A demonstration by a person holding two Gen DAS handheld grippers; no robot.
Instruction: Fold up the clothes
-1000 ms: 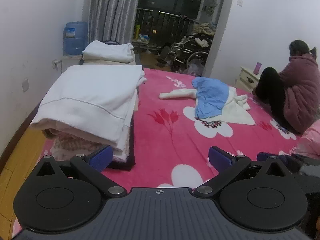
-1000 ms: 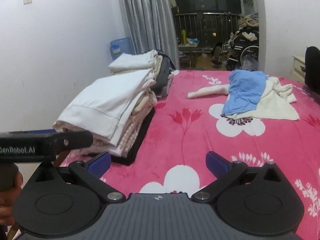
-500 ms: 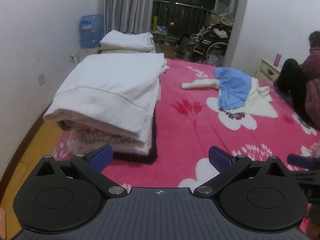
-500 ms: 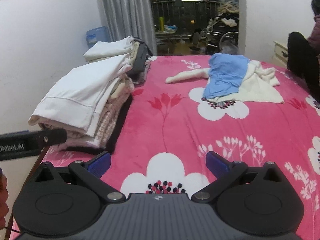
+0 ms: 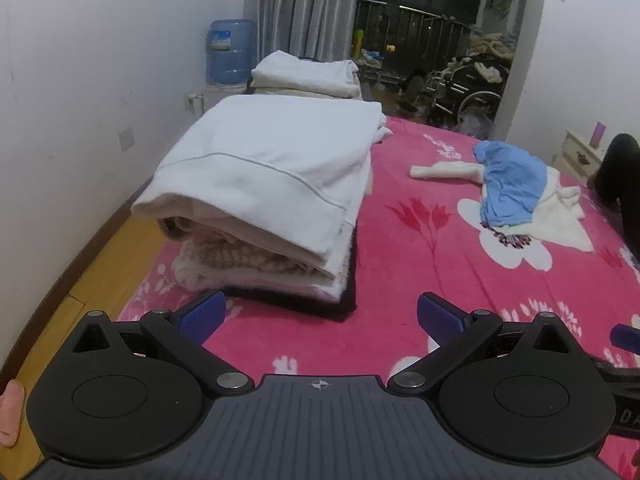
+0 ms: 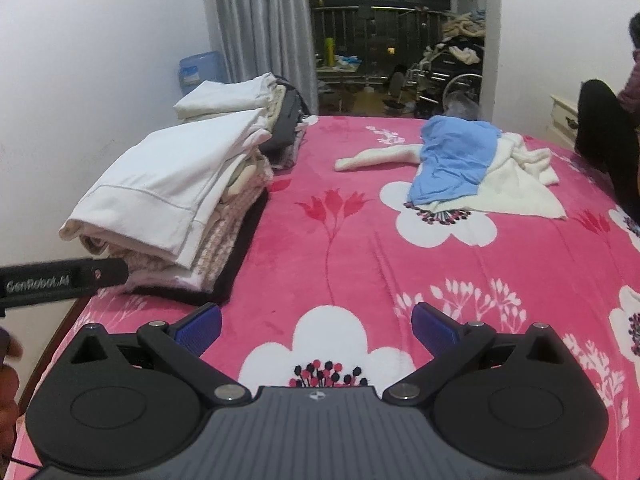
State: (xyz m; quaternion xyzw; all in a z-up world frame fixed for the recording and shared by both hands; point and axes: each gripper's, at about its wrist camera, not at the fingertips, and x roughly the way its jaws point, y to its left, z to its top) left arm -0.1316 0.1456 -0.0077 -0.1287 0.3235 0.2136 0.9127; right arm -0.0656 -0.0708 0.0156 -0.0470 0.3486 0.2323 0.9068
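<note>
White walls (image 5: 100, 80) enclose the room, and a wooden floor (image 5: 80, 280) runs along the bed's (image 6: 360, 260) left side. Grey curtains (image 5: 308, 8) hang beside a dark balcony doorway (image 6: 396, 40), where a wheelchair (image 5: 468, 92) is parked. A blue water jug (image 5: 232, 52) stands by the wall; a pale nightstand (image 5: 580, 152) sits at right.

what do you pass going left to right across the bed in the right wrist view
folded stack → cream sleeve → blue garment → cream garment → seated person's dark leg
</note>
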